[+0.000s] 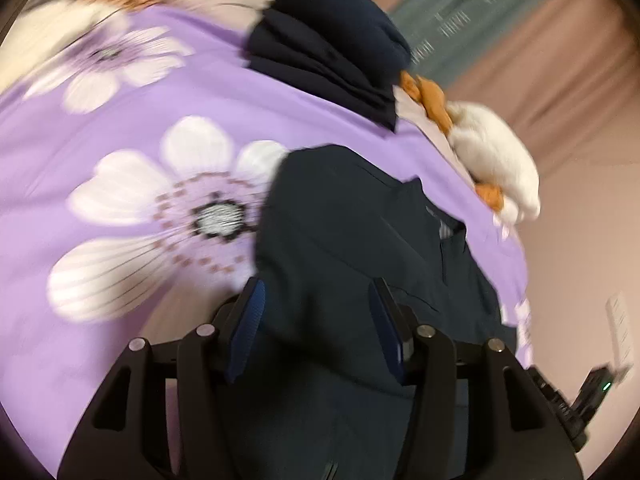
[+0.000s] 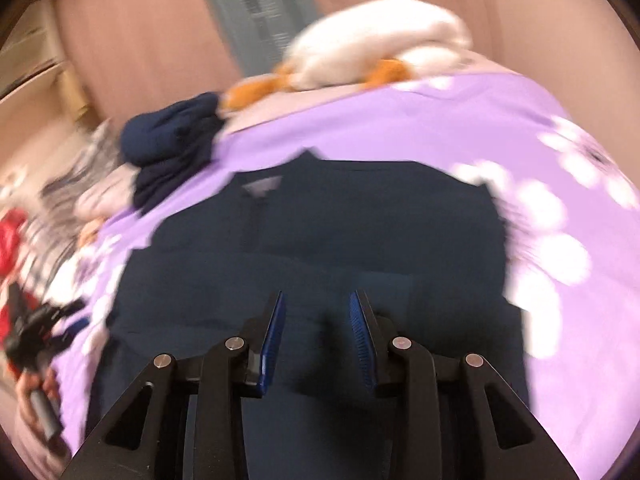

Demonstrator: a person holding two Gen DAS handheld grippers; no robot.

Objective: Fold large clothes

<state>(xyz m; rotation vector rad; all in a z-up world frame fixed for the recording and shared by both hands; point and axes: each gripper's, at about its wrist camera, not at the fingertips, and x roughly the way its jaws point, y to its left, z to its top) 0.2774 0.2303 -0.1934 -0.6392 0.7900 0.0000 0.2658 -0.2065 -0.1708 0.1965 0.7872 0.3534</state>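
Observation:
A dark teal collared shirt (image 1: 352, 240) lies spread on a purple flowered bedsheet (image 1: 120, 160). In the right wrist view the shirt (image 2: 340, 232) lies with its collar toward the far side. My left gripper (image 1: 316, 304) is open above the shirt's near part, blue pads apart, nothing between them. My right gripper (image 2: 316, 312) is open above the shirt's lower part, empty. The left gripper also shows at the left edge of the right wrist view (image 2: 36, 332), held by a hand. Both views are blurred.
A folded stack of navy clothes (image 1: 332, 52) sits at the far side of the bed, also in the right wrist view (image 2: 172, 140). A white and orange plush toy (image 1: 492, 156) lies near the bed edge (image 2: 376, 52). Pink curtains hang behind.

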